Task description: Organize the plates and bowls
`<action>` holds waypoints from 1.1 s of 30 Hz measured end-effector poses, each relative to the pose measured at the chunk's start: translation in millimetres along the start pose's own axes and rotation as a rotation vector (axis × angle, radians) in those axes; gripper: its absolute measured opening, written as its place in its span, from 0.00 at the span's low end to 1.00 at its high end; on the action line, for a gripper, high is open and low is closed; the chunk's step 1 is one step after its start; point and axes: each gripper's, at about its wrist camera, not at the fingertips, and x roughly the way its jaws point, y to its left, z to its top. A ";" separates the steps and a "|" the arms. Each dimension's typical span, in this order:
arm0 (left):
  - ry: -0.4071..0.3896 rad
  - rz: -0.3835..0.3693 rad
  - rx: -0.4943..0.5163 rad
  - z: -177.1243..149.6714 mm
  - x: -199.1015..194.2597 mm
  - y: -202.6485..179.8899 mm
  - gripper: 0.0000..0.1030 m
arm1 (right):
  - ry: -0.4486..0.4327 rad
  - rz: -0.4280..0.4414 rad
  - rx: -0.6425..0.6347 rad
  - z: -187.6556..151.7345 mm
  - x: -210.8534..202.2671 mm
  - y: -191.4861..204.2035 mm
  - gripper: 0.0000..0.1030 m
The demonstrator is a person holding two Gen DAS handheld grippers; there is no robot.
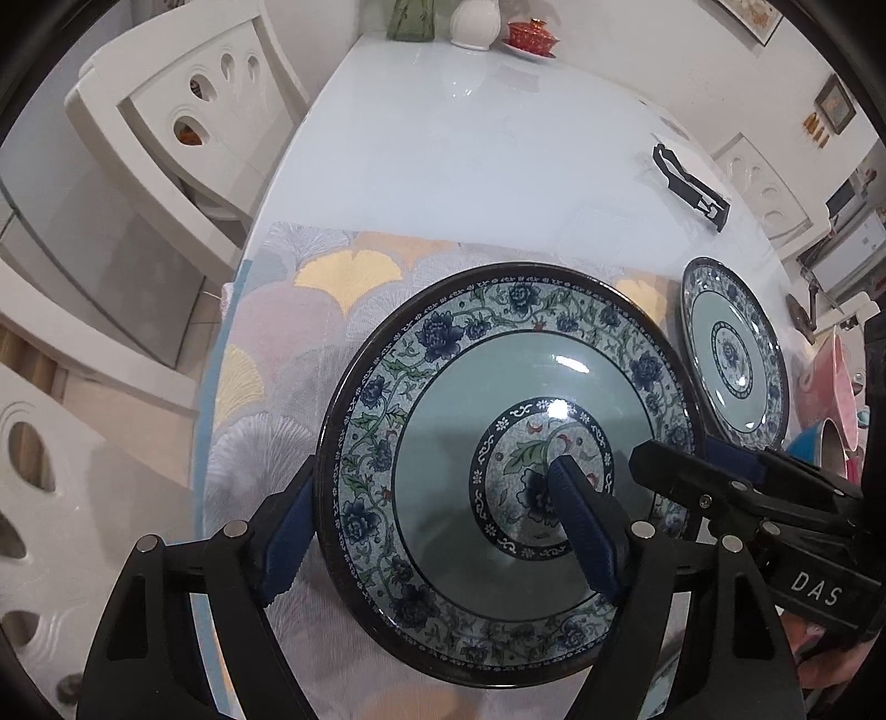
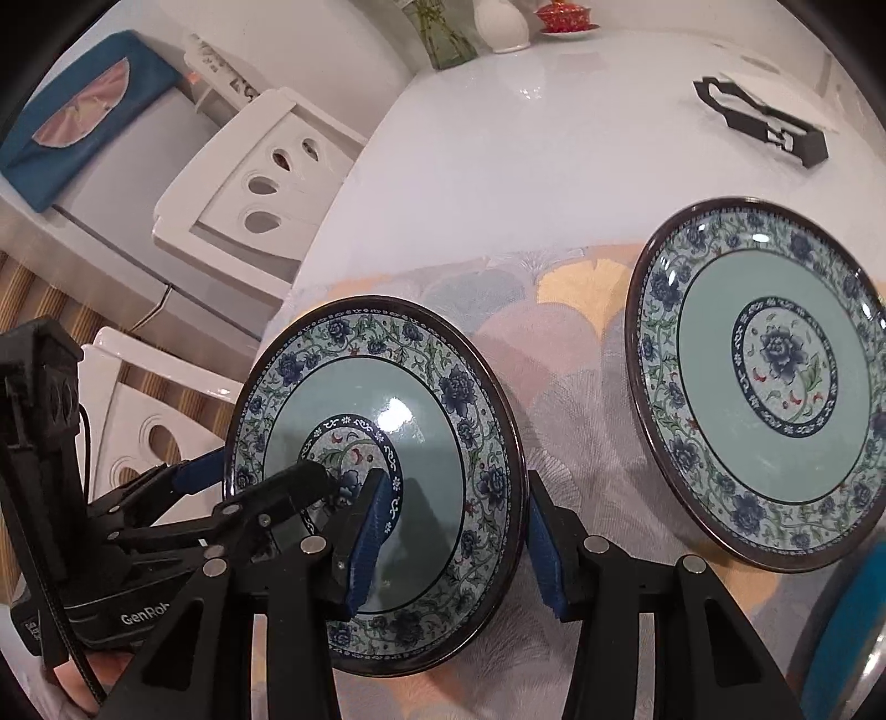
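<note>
On the mat — two plates

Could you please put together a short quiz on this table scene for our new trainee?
1. The near plate has fingers on either side of its rim from: A one gripper; B both grippers; C neither gripper.
2. True or false: the second plate is stacked on the near plate.
3. What red thing stands at the far end of the table?

Key
1. B: the left gripper takes one side of the rim and the right gripper takes the opposite side.
2. False: it lies apart, beside the near plate.
3. A red lidded cup on a saucer.
</note>
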 end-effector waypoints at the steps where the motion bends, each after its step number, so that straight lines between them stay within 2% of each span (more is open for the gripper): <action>1: -0.005 0.003 -0.001 -0.2 -3.1 -1.7 0.76 | 0.002 0.000 -0.005 -0.5 -2.5 1.1 0.45; 5: -0.016 0.004 -0.010 -3.1 -13.9 -7.4 0.76 | 0.005 0.012 -0.005 -2.9 -12.9 2.0 0.45; 9: -0.003 0.053 -0.006 -8.2 -21.2 -19.2 0.76 | 0.021 0.020 -0.015 -6.2 -22.5 3.6 0.45; 16: -0.014 0.036 -0.010 -21.1 -41.7 -35.5 0.76 | 0.017 0.018 -0.033 -13.7 -50.8 -0.4 0.45; 23: -0.024 0.061 0.000 -34.1 -60.5 -54.3 0.76 | 0.014 0.018 -0.049 -27.7 -77.7 -4.2 0.45; 33: -0.028 0.031 -0.021 -60.3 -88.2 -79.4 0.76 | 0.005 0.037 -0.052 -54.7 -113.8 -14.1 0.46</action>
